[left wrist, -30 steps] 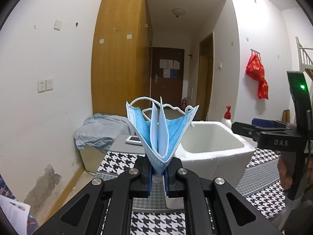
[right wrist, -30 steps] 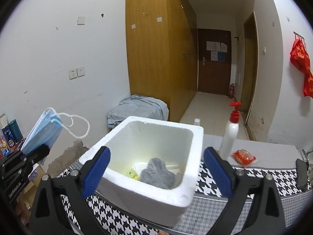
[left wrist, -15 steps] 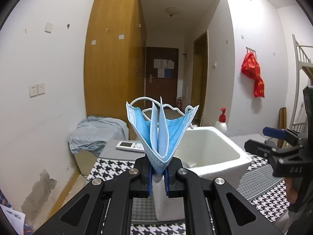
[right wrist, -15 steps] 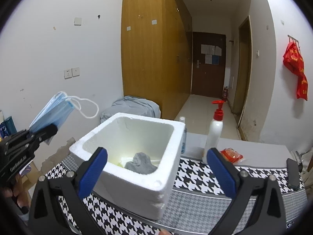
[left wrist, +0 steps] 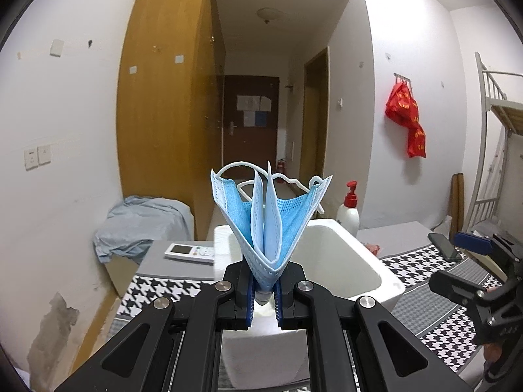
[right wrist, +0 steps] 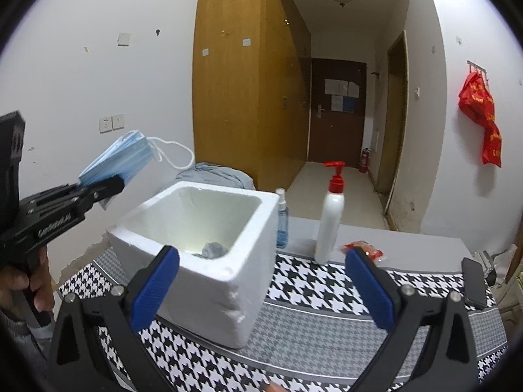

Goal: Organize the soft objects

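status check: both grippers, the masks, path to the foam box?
Left gripper shut on blue masks, held up beside the foam box, not over it. Right gripper open, empty. Box open-topped, grey cloth inside; nothing blocking.

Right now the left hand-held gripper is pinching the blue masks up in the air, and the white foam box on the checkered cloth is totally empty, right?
Not quite. The white foam box is not empty: the right wrist view shows a grey soft thing at its bottom. The rest is right: the left hand-held gripper pinches the blue masks in the air, and the box sits on the checkered cloth.
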Demonstrator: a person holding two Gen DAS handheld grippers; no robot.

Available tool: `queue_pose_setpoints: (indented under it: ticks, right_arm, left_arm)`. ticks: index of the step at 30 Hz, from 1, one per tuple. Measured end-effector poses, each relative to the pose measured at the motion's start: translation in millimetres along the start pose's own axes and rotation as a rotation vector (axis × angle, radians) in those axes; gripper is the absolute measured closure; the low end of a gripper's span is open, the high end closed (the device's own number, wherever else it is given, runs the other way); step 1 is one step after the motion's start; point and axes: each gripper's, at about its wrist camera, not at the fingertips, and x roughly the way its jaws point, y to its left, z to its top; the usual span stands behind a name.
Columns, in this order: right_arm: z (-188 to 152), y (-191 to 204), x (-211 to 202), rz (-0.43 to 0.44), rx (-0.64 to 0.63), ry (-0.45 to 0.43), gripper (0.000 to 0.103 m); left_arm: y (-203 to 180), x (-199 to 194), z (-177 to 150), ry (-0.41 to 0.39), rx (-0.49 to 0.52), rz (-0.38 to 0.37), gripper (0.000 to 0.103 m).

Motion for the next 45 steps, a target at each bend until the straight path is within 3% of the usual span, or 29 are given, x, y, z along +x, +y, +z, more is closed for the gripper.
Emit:
queue_pose_setpoints:
  ticks: [20,32,35,37,39,43,45]
  right_arm:
    - [-28.0,-34.8,-8.4,-0.055,0.070,0.024,0.000]
    - [-34.7,-49.3,-12.8,-0.084,0.109,0.029,0.000]
    - [-36.2,-52.9,-15.2,-0.087,0.122,0.024,0.000]
    - [-37.3,-55.1,-16.6,-0.090,0.128,0.023,0.000]
    - [-38.1,-57.0,-17.3,-0.096,0.133,0.023,0.000]
    - [-39.5,-61.9,-18.9,-0.105,0.142,0.022,0.000]
    - [-39.3,-62.9,-20.1,-0.107,0.143,0.019,0.000]
  left_arm:
    - [-21.4,35.8,8.4,0.060,0.036,-0.043,0.093]
    - [-28.5,61.4,11.5,0.105,0.051,-0.016,0.090]
    - [-28.2,66.2,11.7,0.114,0.042,0.004,0.067]
    - [-26.7,64.5,11.5,0.095,0.034,0.025,0.040]
    - [-24.9,62.1,11.7,0.077,0.027,0.044,0.026]
    - [-25.2,55.6,11.5,0.049,0.015,0.050,0.007]
    - [-27.1,51.3,11.2,0.038,0.012,0.047,0.003]
